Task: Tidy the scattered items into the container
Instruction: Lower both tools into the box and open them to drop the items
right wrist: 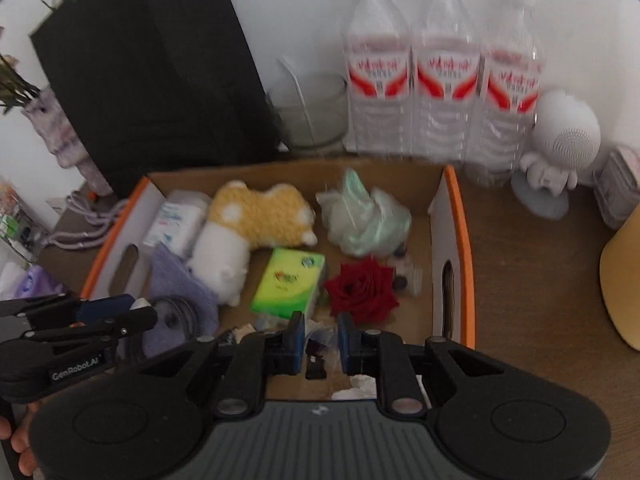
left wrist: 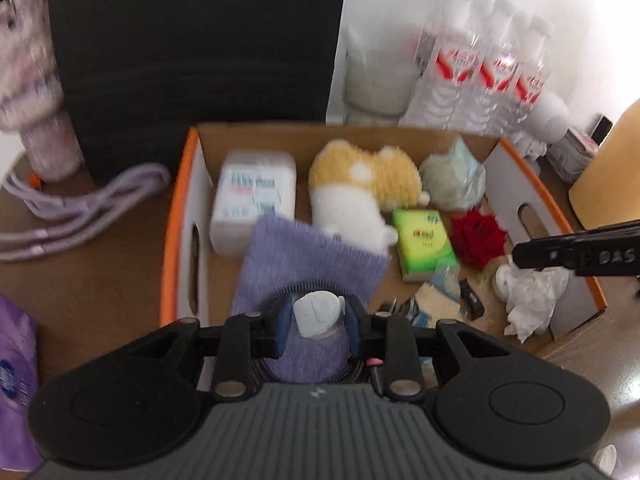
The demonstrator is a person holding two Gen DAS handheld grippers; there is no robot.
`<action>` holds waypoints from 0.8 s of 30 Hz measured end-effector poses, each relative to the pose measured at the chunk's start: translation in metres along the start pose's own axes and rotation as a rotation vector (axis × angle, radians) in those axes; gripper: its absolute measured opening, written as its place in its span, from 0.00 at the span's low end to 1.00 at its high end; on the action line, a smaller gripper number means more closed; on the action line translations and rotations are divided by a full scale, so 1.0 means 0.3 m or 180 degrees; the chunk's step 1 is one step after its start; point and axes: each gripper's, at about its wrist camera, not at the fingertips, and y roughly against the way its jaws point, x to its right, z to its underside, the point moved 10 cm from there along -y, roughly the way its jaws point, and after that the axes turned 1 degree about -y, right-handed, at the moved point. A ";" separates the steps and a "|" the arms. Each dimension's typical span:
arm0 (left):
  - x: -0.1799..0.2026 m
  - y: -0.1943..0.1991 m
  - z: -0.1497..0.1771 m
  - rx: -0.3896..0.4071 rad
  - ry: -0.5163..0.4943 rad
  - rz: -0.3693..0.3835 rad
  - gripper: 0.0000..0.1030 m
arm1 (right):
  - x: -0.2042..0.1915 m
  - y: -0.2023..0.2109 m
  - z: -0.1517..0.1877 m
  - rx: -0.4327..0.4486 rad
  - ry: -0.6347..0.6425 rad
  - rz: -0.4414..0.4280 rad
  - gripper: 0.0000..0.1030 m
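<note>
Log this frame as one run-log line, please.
left gripper: shut on white charger, over cardboard box | right gripper: empty, over box | plush, rose, tissue pack: inside

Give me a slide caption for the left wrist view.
Left gripper holds a white charger plug over the cardboard box of tidied items.

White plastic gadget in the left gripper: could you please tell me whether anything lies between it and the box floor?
Nothing covers the orange-rimmed cardboard box, but a purple knitted cloth lies directly under the white gadget in the left gripper, so it would land on cloth.
</note>
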 end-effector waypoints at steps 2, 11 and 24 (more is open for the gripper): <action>-0.021 -0.033 0.028 -0.0056 -0.0009 -0.0083 0.28 | 0.013 -0.059 0.036 -0.0134 -0.0030 0.0083 0.16; -0.024 -0.083 0.058 -0.0282 -0.0067 -0.0018 0.32 | 0.036 -0.108 0.080 -0.0201 -0.0017 0.0205 0.37; -0.015 -0.022 0.070 -0.0253 -0.0193 -0.0146 0.44 | -0.003 -0.022 0.121 -0.0171 -0.0167 0.0080 0.42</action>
